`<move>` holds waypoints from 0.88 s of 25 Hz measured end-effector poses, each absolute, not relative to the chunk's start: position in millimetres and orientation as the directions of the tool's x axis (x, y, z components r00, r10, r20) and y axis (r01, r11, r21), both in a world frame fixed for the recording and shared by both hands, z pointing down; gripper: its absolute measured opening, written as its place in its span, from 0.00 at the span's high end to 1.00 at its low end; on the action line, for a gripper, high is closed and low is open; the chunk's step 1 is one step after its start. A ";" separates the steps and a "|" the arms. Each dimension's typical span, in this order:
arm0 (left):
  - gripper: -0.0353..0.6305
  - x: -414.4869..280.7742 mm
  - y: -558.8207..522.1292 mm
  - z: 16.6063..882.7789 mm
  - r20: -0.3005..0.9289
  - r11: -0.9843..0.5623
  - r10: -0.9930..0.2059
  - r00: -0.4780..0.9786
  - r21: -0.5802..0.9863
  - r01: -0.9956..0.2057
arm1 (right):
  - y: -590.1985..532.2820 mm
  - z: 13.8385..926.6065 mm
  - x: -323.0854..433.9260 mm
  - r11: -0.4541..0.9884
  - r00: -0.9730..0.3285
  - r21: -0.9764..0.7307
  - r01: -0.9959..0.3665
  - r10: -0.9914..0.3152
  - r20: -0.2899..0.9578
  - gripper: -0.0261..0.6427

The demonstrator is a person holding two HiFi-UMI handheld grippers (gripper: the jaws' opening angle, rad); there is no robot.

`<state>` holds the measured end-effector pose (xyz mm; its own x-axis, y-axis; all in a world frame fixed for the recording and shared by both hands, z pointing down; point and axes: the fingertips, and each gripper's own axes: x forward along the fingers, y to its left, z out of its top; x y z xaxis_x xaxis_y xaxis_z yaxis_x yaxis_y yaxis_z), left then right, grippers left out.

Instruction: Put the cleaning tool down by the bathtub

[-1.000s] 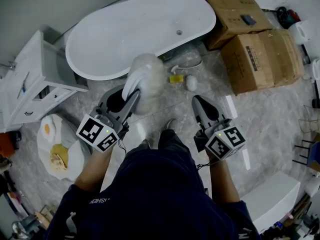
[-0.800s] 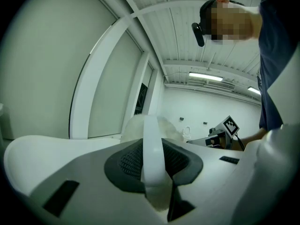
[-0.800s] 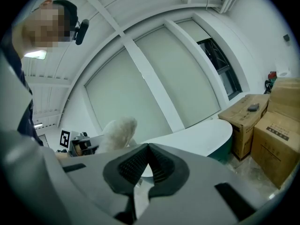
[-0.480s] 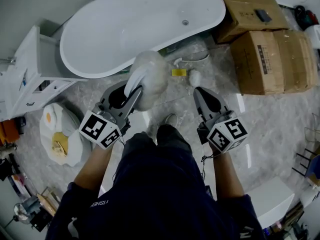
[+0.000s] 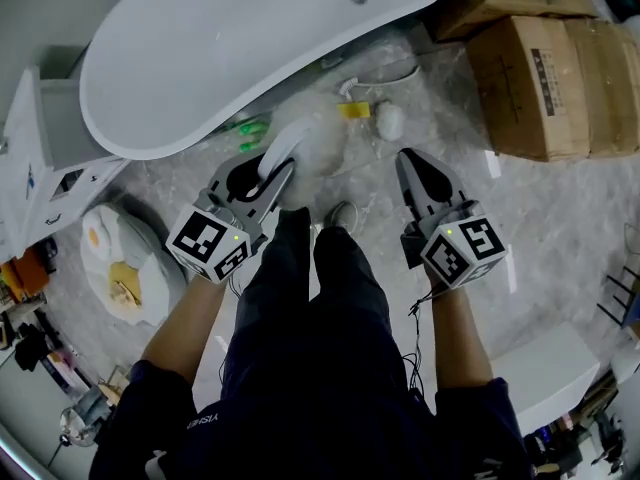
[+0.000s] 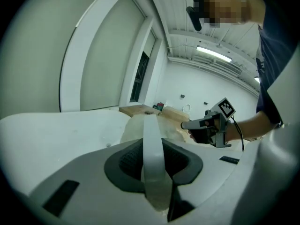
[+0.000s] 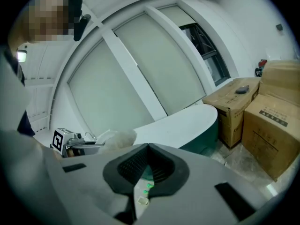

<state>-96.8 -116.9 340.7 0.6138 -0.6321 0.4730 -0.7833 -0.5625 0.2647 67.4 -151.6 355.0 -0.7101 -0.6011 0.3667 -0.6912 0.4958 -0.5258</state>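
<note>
Cabinet (image 5: 35,138): standing at the far left, white, crowding against the end of the bathtub.
Fried-egg cushion (image 5: 110,268): lying on the marble floor (image 5: 560,218), just below the cabinet.
Bathtub (image 5: 200,48): stretching across the top of the head view, white, showing its drain near the right end.
Green bits (image 5: 245,125): lying at the foot of the tub; too small to name.
Left gripper (image 5: 278,176): pinching the cleaning tool's white handle (image 6: 152,144) between both pads, opening only as wide as that handle, pointing toward the tub.
Cleaning tool (image 5: 318,140): hanging from the left gripper, carrying its fluffy pale head low over the floor just beside the tub's near wall; touching the floor or not, impossible to say.
Yellow piece (image 5: 352,110) and white lump (image 5: 389,120): lying on the floor near the tub, just right of the fluffy head.
Right gripper (image 5: 408,158): pressing its jaws together, gripping nothing, pointing at the floor to the right of the tool and apart from it.
Cardboard boxes (image 5: 540,68): sitting at the upper right, beside the tub's right end.
</note>
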 end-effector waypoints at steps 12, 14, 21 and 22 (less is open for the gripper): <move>0.79 -55.3 -159.1 541.3 0.596 -0.700 -0.422 0.684 0.265 -0.663 | -179.1 530.2 96.0 0.318 -0.588 -0.547 -0.774 -0.682 0.435 0.95; 0.79 -50.3 -162.5 574.1 0.607 -0.723 -0.392 0.691 0.260 -0.640 | -179.9 563.1 98.7 0.294 -0.571 -0.548 -0.783 -0.689 0.446 0.95; 0.79 -47.1 -172.1 681.3 0.645 -0.790 -0.320 0.694 0.223 -0.572 | -182.5 662.0 101.5 0.257 -0.532 -0.532 -0.807 -0.708 0.465 0.95; 0.79 -46.8 -172.9 697.5 0.650 -0.797 -0.311 0.693 0.219 -0.563 | -182.8 675.9 103.3 0.253 -0.526 -0.528 -0.811 -0.711 0.467 0.95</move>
